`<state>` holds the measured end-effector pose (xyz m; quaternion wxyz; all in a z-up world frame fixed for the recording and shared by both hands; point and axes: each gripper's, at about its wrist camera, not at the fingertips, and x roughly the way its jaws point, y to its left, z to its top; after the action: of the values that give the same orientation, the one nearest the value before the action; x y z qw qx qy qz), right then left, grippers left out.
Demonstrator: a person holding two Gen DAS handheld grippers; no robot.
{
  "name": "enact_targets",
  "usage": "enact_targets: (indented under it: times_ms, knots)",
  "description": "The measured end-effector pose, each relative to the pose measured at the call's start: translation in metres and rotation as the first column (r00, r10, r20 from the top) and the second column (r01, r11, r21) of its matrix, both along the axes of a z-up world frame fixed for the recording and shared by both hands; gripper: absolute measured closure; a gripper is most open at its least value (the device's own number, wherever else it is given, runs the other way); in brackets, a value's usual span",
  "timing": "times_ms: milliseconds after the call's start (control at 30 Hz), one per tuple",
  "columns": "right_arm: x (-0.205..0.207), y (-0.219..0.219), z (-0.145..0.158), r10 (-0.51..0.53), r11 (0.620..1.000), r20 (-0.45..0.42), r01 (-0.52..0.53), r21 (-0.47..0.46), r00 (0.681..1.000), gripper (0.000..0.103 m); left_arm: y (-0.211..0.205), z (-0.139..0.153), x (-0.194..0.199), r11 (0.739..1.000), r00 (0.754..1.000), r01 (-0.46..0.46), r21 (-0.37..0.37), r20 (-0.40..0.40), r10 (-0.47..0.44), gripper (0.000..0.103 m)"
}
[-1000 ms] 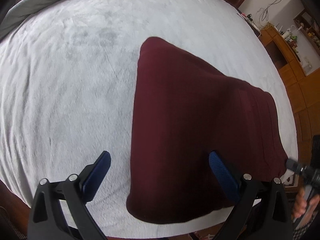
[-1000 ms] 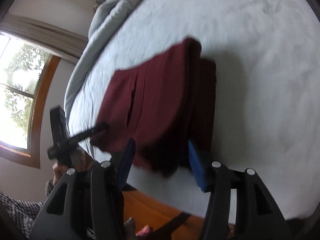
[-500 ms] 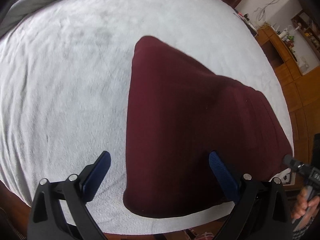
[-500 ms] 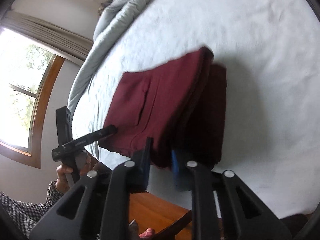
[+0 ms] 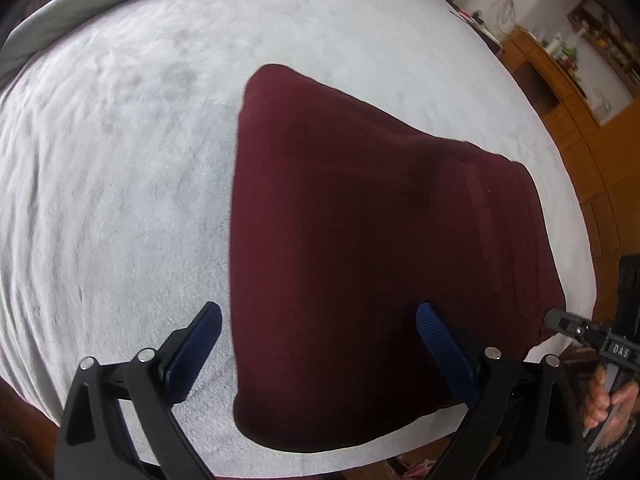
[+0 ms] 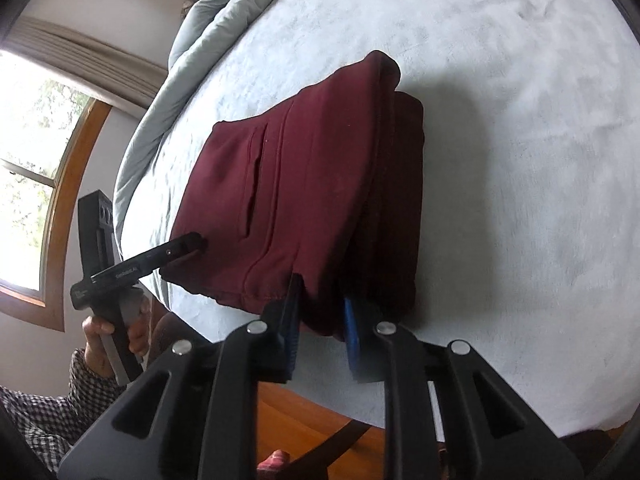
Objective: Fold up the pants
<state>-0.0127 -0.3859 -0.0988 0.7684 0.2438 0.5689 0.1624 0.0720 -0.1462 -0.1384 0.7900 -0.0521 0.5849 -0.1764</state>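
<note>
The dark red pants (image 5: 360, 248) lie folded in layers on the white bed (image 5: 120, 200), near its front edge. My left gripper (image 5: 318, 324) is open, its blue pads spread wide above the near edge of the pants, holding nothing. In the right wrist view the pants (image 6: 304, 184) show a pocket slit and stacked layers. My right gripper (image 6: 320, 308) is shut on the near corner of the upper layers. The left gripper's fingertips (image 6: 188, 242) touch the pants' left edge there. The right gripper's tip (image 5: 560, 318) shows at the pants' right corner.
A grey duvet (image 6: 224, 28) is bunched along the bed's far side. A wooden cabinet (image 5: 560, 92) stands right of the bed. A window (image 6: 36, 168) is at the left. Wooden floor (image 6: 316, 420) lies below the bed edge.
My right gripper has closed from open onto the pants' near corner. The left gripper stayed open and shifted slightly over the pants.
</note>
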Motion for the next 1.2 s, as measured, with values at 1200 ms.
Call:
enact_targets:
  times_ms: [1200]
  knots:
    - [0.000,0.001,0.011,-0.006,0.996,0.007,0.007,-0.090,1.000,0.075,0.048,-0.020,-0.002,0.975,0.979,-0.060,-0.213,-0.201,0.017,0.013]
